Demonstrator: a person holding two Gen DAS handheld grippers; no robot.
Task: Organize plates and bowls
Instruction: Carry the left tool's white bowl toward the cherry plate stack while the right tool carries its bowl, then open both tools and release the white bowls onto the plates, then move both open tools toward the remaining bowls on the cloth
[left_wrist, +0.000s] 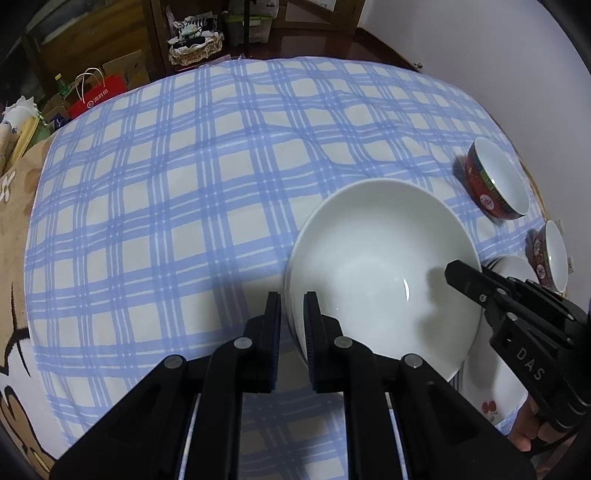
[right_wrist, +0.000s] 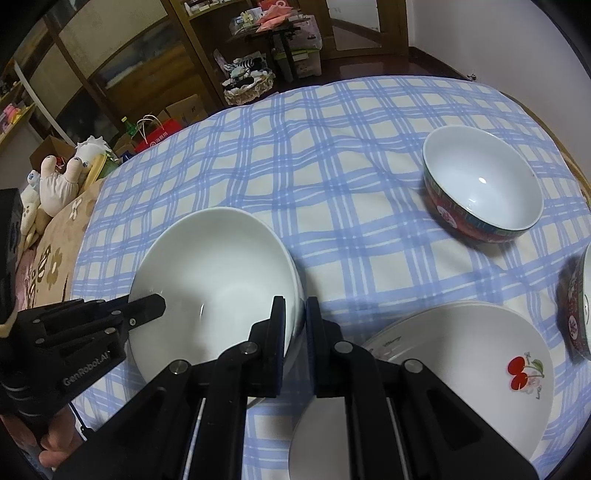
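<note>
A stack of large white bowls (left_wrist: 384, 269) sits on the blue checked tablecloth (left_wrist: 184, 206). My left gripper (left_wrist: 291, 317) is shut on the stack's left rim. My right gripper (right_wrist: 295, 325) is shut on the stack's right rim (right_wrist: 218, 280); its finger (left_wrist: 465, 280) reaches over the bowl in the left wrist view. The left gripper's fingertip (right_wrist: 147, 308) shows over the opposite rim in the right wrist view. Two red patterned bowls (right_wrist: 480, 184) (right_wrist: 580, 306) stand at the right. Stacked white plates with a cherry print (right_wrist: 461, 362) lie at the near right.
The tablecloth (right_wrist: 332, 147) covers a round table. A blanket with soft toys (right_wrist: 59, 184) lies at the left. Behind the table are a wicker basket (right_wrist: 247, 85), cardboard boxes, a red bag (left_wrist: 96, 96) and wooden cabinets.
</note>
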